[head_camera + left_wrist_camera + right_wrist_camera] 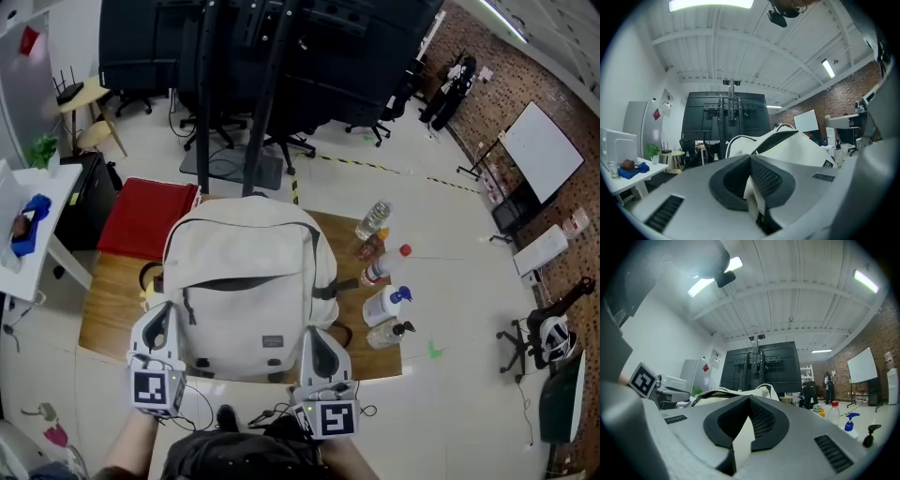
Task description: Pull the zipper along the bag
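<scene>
Head view, bag: a cream woven-cloth backpack (pixel 253 234) lies flat on a wooden table (pixel 108 300), rounded top away from the person.
Head view, zipper: a dark curved zipper line (pixel 246 280) arcs across the front pocket.
Head view, grippers: the left gripper (pixel 159 317) meets the backpack's near left corner and the right gripper (pixel 323 339) its near right corner. Both have smooth grey shells.
Head view, surroundings: a clear bottle (pixel 373 219) and a white spray bottle (pixel 386 305) lie on the table beside the backpack. A flat red pad (pixel 145 217) lies at the far left.
Left gripper view, jaws: the left gripper (pixel 751 161) has its black ribbed pads (pixel 764 178) pressed together on a crumpled fold of the cream cloth. The backpack (pixel 797 145) rises just beyond.
Right gripper view, jaws: the right gripper (pixel 750 404) is closed at the tips, with a smooth wedge of the same cream cloth between its pads (pixel 761 420). The backpack (pixel 722 392) lies ahead.
</scene>
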The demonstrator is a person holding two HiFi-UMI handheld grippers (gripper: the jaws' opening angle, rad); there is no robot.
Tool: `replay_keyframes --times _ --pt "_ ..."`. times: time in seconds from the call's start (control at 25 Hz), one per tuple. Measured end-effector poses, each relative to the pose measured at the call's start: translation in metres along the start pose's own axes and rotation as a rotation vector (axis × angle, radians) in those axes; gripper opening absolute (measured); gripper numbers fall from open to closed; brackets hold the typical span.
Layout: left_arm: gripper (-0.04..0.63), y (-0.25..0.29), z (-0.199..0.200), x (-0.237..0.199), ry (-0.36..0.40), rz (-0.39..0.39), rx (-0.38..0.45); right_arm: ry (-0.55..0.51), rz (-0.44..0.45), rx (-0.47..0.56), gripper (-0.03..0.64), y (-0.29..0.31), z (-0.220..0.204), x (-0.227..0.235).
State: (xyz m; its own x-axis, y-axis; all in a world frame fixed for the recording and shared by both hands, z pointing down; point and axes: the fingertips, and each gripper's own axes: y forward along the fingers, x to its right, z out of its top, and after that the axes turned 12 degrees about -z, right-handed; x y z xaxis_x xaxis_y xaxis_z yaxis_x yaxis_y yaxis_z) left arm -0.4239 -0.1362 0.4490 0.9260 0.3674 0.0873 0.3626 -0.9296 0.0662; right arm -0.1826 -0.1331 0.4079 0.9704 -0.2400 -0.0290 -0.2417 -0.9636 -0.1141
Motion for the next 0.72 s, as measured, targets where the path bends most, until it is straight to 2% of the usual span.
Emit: replay_keyframes --times 0.24,0.52,0.72 --pt "0.025 -0.002 0.0 0.007 -0.031 0.019 0.003 0.009 0.006 -0.032 -0.003 -0.012 -0.005 0.009" --pt "0.025 0.005 0.013 0.02 -0.003 0.088 -0.025 0.003 0.009 0.01 -0.002 0.001 -0.007 0.05" --pt "0.025 0.006 0.012 0.022 -0.006 0.136 -0.089 0.042 0.055 0.005 -0.003 0.012 -0.012 0.055"
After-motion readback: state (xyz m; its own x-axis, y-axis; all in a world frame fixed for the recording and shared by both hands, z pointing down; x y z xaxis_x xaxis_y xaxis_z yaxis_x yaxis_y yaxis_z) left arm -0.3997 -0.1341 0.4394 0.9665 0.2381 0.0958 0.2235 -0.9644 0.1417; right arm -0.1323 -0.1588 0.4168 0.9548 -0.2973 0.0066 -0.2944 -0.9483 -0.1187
